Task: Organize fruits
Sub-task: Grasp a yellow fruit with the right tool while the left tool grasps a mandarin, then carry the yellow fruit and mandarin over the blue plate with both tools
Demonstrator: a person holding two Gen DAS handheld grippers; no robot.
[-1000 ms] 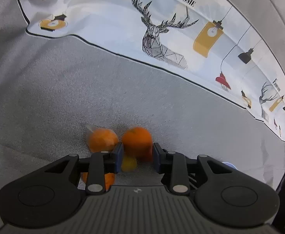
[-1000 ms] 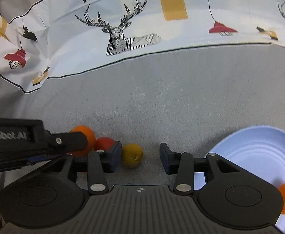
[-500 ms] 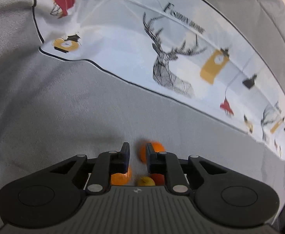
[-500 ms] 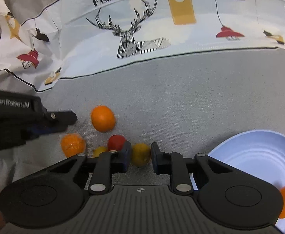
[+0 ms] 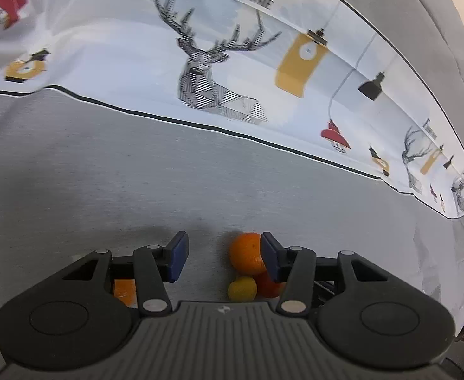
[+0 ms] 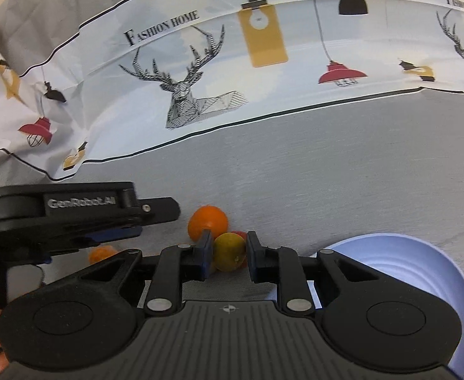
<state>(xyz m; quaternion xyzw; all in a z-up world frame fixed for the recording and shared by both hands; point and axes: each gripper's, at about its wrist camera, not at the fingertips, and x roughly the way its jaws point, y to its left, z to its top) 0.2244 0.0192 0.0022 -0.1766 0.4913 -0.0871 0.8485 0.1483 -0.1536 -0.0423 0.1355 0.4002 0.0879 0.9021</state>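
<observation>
Right hand-held gripper (image 6: 226,253) clenched on small yellow round fruit (image 6: 229,251) mid-bench beside the orange (image 6: 208,222); left hand-held gripper (image 5: 222,258), jaws just opened, empty; best lifted straight, then over to pale blue plate (image 6: 435,288).

matt grey cloth (image 5: 137,174), glossy plate (image 6: 422,272)

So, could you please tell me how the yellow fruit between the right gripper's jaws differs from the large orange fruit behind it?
The yellow fruit is yellow-green and smaller; the large orange fruit is bright orange and bigger. The yellow fruit is clamped in the right gripper, whose jaws have just closed on it, while the orange fruit lies free on the grey cloth. Both are round.
</observation>
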